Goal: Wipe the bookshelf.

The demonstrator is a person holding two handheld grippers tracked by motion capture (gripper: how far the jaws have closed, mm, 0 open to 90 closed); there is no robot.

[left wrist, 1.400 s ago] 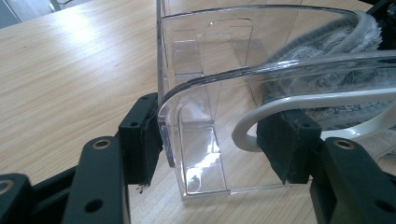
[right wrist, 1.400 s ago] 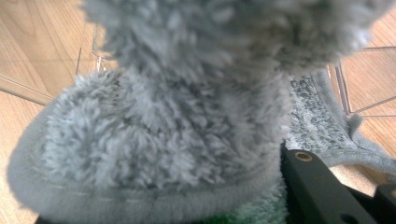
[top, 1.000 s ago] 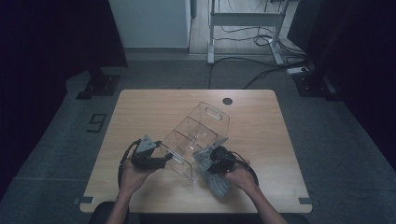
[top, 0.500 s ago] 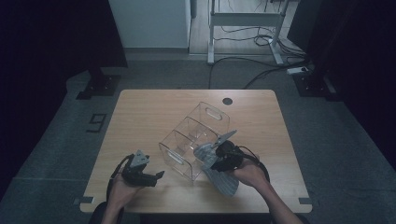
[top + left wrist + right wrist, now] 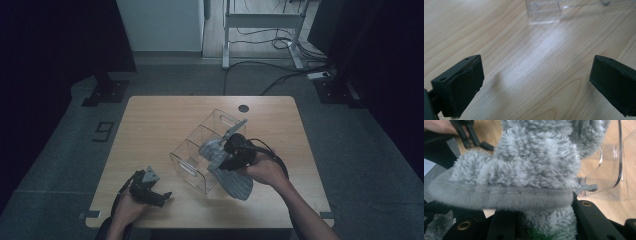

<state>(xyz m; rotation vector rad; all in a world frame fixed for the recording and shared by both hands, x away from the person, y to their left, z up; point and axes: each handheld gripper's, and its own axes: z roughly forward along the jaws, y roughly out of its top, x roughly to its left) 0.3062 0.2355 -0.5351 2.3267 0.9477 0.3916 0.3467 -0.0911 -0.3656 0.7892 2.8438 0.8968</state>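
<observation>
A clear plastic organiser box (image 5: 192,160) with several compartments lies across the middle of the wooden table (image 5: 150,120). My right gripper (image 5: 227,156) is shut on grey fluffy slippers (image 5: 234,184) and holds them above the box's near right side. In the right gripper view the slippers (image 5: 524,165) hide the jaws' tips, with the box wall (image 5: 610,170) to the right. My left gripper (image 5: 159,196) sits low by the table's front left. Its jaws have just been opening and now stand wide with nothing between them (image 5: 536,85). The box's corner (image 5: 544,11) lies ahead of them.
A small dark round hole (image 5: 243,108) marks the table's far edge. Bare wood stretches to the left of the box and behind it. Beyond the table stand a desk frame with cables (image 5: 260,30) and a white cabinet (image 5: 160,22) on a grey floor.
My left gripper has drawn back from the box toward the front left edge, sunk lower and opened. My right gripper has lifted the slippers up beside the box.
</observation>
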